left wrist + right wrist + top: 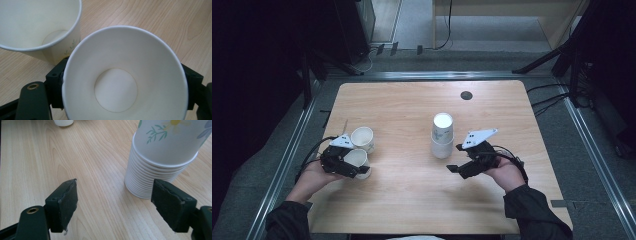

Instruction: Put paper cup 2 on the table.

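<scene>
My left gripper [356,165] is shut on a white paper cup [355,155] at the table's left. In the left gripper view its open mouth faces the camera, and the cup [125,75] sits squeezed between both jaws. A second, flower-printed cup [362,137] stands upright right behind it, close or touching. A tall stack of upside-down paper cups [442,135] stands at the table's middle. My right gripper [456,158] is open just right of the stack's base. In the right gripper view the stack [160,165] stands ahead and to the right of the empty right gripper [116,202].
The wooden table [412,205] has a round dark grommet [466,95] near its far edge. Metal rails [597,165] run along the table's sides, and cables lie on the floor to the right.
</scene>
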